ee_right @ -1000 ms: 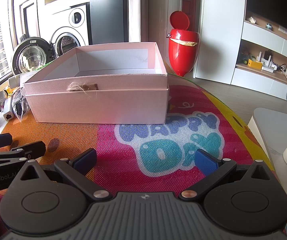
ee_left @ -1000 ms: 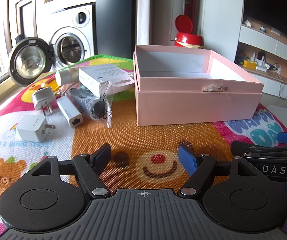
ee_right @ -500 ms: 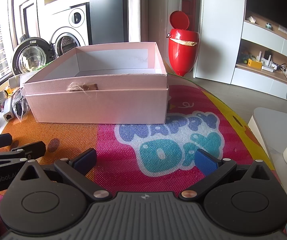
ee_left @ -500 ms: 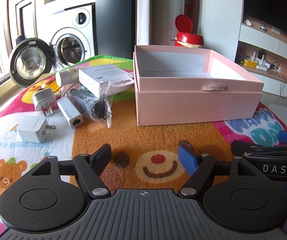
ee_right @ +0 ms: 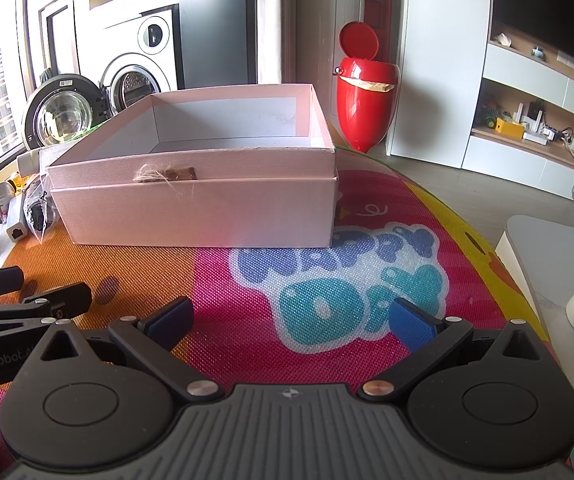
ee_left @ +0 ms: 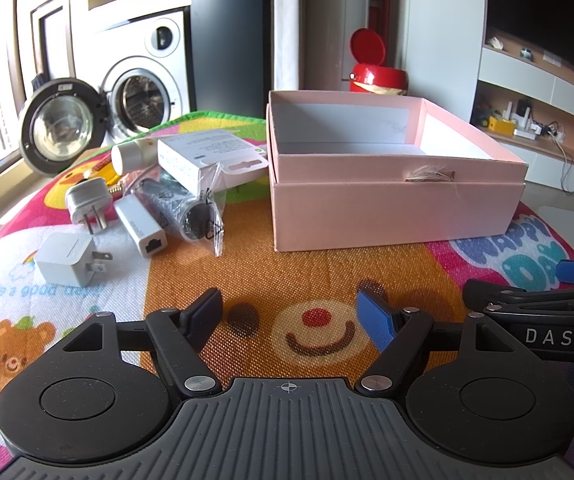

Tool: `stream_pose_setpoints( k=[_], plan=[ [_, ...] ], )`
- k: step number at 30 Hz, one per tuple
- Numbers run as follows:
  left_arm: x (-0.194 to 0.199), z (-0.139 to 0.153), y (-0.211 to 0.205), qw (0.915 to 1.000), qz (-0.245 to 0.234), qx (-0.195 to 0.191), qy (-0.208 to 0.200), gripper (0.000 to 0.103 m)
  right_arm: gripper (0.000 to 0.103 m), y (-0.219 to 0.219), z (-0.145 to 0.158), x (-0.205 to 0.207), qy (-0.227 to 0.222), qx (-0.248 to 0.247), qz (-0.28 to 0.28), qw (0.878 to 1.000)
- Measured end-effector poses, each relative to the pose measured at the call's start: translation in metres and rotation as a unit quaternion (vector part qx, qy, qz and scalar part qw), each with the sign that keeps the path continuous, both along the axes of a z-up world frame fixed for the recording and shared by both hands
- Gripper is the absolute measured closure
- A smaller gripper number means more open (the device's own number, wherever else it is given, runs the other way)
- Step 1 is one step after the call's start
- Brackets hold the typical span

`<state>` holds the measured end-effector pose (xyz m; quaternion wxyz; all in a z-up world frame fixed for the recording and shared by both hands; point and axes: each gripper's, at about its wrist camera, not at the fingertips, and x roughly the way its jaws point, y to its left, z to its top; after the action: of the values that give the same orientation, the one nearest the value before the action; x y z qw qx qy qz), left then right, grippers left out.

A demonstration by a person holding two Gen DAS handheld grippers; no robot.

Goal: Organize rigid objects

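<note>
Presently I hold both tools low over the patterned mat on the desk, nothing grasped. On my left gripper the jaws stand released and wide apart; on my right gripper they are likewise spread, with only mat between them. The right gripper's fingers intrude at the right edge of the left view, so the two tools sit just beside each other; I judge a collision between them likely if both reach inward together.

Next out, to my left, lie the rigid items in a tight cluster: a white cube charger nearest, then a white network adapter, a grey plug, a dark item in a clear plastic bag, a white carton and a white cylinder behind. Several touch or overlap. Risk: closing on one may drag or topple its neighbour, and the slack bag could slip or catch in the jaws. The chargers' prongs may snag the woven mat.

Beyond, at centre, the pink box stands open and appears empty, seated on what looks like its own lid. Its near wall is tall; a low carry could strike the rim and shove the box.

Farthest, a red bin and washing machine are well apart.
</note>
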<state>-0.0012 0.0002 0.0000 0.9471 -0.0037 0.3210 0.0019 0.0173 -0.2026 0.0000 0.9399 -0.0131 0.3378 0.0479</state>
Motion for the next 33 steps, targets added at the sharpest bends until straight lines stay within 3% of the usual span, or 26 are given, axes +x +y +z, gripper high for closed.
stream_pose_setpoints(
  k=[20,23,26,29,31,33],
  plan=[
    [0.001,-0.001,-0.004,1.0000,-0.001,-0.001,0.000,0.023,0.000,-0.001,0.002,0.000,0.002,0.001,0.001,1.000],
    [0.001,-0.001,0.000,0.9998,-0.005,-0.017,-0.003,0.027,0.000,-0.003,0.005,0.004,0.023,-0.001,0.022,0.999],
    [-0.010,0.010,0.016,0.9993,-0.021,-0.024,-0.020,0.029,0.000,-0.004,0.006,0.009,0.038,-0.006,0.035,0.999],
    [-0.019,0.029,0.045,0.9980,-0.024,0.007,-0.058,0.029,0.000,-0.003,0.007,0.011,0.046,-0.009,0.036,0.998],
    [-0.017,0.040,0.075,0.9976,-0.002,0.012,-0.068,0.029,0.000,-0.003,0.007,0.012,0.047,-0.010,0.039,0.998],
    [-0.010,0.049,0.118,0.9969,0.030,-0.011,-0.072,0.031,0.000,-0.004,0.007,0.012,0.049,-0.011,0.043,0.998]
  ],
)
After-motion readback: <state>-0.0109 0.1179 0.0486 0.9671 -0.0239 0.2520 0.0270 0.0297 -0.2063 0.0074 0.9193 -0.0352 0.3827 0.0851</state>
